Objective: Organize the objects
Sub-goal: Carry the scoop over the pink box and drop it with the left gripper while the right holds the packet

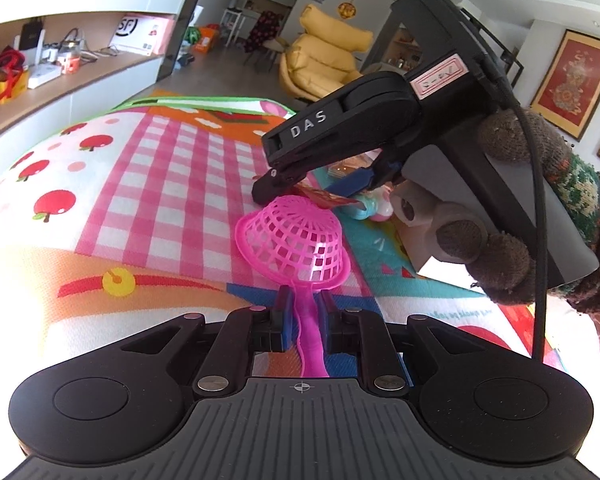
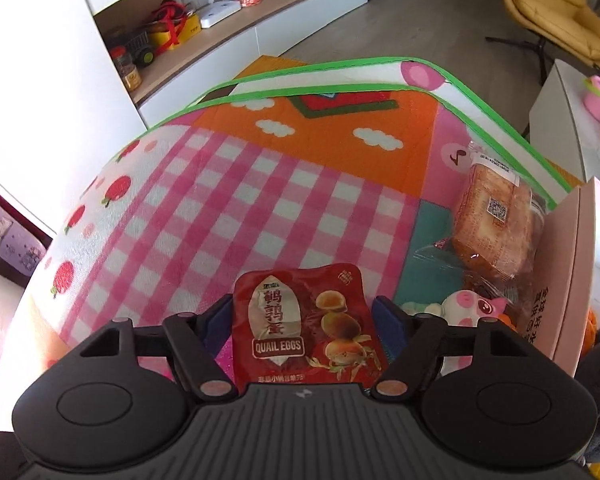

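My left gripper (image 1: 303, 312) is shut on the handle of a pink plastic toy strainer (image 1: 296, 240), whose mesh bowl points forward over the play mat. My right gripper (image 2: 302, 316) is shut on a red quail eggs packet (image 2: 308, 328), which lies flat between the blue pads. In the left wrist view the right gripper (image 1: 288, 186) hangs just behind the strainer bowl with the packet (image 1: 330, 198) poking out of it.
A colourful play mat (image 2: 240, 208) with pink checks covers the floor. At its right lie a wrapped bread pack (image 2: 496, 220), a pink pig plush (image 2: 472, 308) and a pink box (image 2: 568, 272). A yellow armchair (image 1: 324, 60) stands behind, shelves (image 1: 60, 68) on the left.
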The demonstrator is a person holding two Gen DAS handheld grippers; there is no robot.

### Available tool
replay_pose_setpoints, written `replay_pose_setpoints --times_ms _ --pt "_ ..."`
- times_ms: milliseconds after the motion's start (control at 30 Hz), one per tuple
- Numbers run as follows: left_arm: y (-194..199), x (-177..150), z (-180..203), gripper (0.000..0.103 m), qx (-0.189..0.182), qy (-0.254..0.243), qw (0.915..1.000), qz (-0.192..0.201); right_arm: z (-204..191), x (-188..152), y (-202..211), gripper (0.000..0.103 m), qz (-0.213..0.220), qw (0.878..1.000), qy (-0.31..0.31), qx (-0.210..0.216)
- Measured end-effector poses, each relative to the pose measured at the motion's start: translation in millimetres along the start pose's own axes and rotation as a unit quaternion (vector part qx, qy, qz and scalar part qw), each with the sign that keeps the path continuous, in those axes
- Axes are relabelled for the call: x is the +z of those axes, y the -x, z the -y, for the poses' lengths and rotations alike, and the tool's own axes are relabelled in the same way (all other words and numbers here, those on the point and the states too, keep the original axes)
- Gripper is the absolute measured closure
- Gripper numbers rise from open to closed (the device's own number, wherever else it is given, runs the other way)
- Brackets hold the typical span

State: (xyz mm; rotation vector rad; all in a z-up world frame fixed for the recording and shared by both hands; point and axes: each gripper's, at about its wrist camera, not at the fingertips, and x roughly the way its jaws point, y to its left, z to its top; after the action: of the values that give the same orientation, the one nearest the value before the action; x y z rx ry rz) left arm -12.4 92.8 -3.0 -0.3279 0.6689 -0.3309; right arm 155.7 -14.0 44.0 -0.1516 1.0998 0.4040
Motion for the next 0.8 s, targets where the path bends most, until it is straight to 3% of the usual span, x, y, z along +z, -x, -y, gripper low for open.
replay_pose_setpoints --times_ms 200,400,667,800 --pt "-2 0 0 0.085 0.002 -0.001 1.0 0.0 12 -21 36 0.03 0.025 0.999 -0.016 0.032" --pt "-5 2 7 0.086 0.018 -0.024 0.9995 -0.004 25 -75 97 0.03 0.077 0.996 -0.013 0.039" --pt "-3 0 30 0.088 0.047 -0.075 0.996 -0.015 46 -156 140 0.03 0.128 0.991 0.005 -0.041" --pt "5 1 46 0.088 0.045 -0.094 0.9943 -0.024 57 -181 150 0.03 0.137 0.99 0.005 -0.039"
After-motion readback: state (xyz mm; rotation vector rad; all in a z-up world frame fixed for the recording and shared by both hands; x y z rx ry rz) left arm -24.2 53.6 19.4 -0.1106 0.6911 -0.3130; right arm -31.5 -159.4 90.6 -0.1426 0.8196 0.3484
